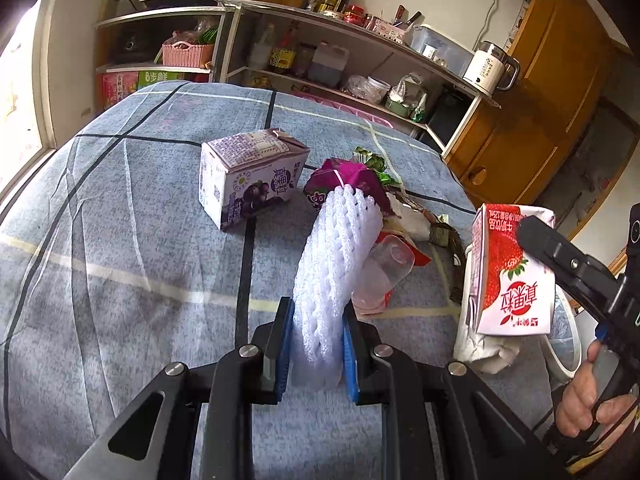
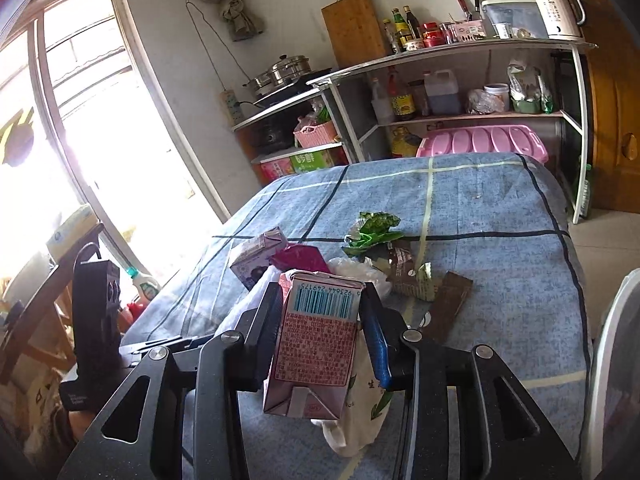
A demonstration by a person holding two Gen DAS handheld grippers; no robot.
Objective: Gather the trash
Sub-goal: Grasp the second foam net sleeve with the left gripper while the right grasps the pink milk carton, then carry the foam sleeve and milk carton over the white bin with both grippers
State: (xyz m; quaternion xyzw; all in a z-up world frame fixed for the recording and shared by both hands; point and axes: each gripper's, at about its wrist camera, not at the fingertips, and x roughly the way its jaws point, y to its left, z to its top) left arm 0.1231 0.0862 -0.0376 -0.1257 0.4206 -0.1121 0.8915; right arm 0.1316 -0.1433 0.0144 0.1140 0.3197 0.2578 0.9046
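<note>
The bed (image 1: 120, 240) has a blue checked cover, and the trash sits in a pile near its middle. A purple milk box (image 1: 250, 178) stands on the cover, a bit toward the window side. Beside it lie a dark pink wrapper (image 1: 348, 178), a clear plastic cup (image 1: 384, 270) and a green wrapper (image 2: 374, 230).

The right gripper (image 2: 320, 322) squeezes a pink strawberry milk box (image 2: 316, 344) and holds it up over the bed's near edge. I think the box could slip, because it is smooth and hangs out below the pads. A white bag (image 2: 360, 416) hangs under it and could snag.

The left gripper (image 1: 314, 354) is pinched tight on a white foam net (image 1: 336, 268). The net is soft and squashy, so it could slide out, or its far end could knock the cup.
</note>
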